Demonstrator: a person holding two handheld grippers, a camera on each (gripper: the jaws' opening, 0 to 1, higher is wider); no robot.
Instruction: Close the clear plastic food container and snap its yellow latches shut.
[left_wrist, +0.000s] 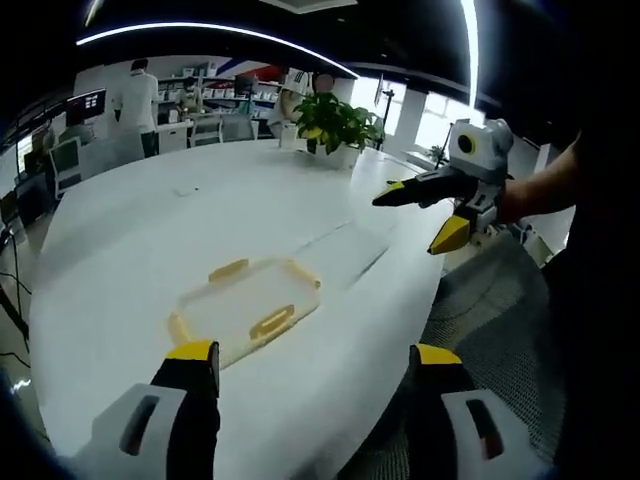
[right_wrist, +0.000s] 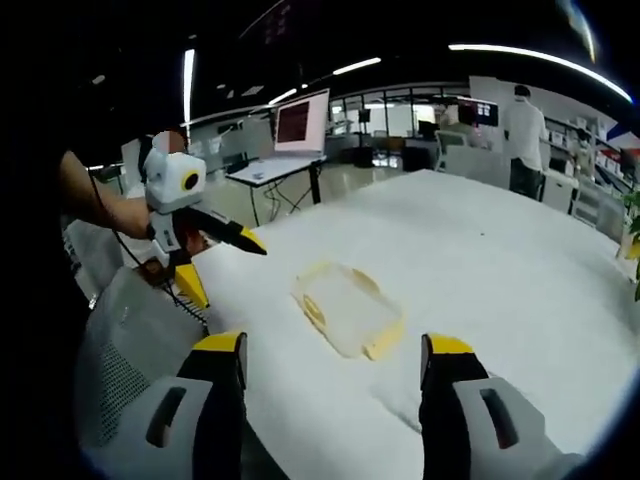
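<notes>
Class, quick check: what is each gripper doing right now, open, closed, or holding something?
Left gripper: open, jaws apart, holding nothing, above the container.
Right gripper: open, jaws apart, holding nothing.

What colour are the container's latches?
Yellow latches on the clear container, best in the left gripper view.

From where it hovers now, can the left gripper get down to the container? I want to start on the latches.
Probably yes. The left gripper is open above the table, with bare cloth between it and the container. The right gripper is off to the side.
</notes>
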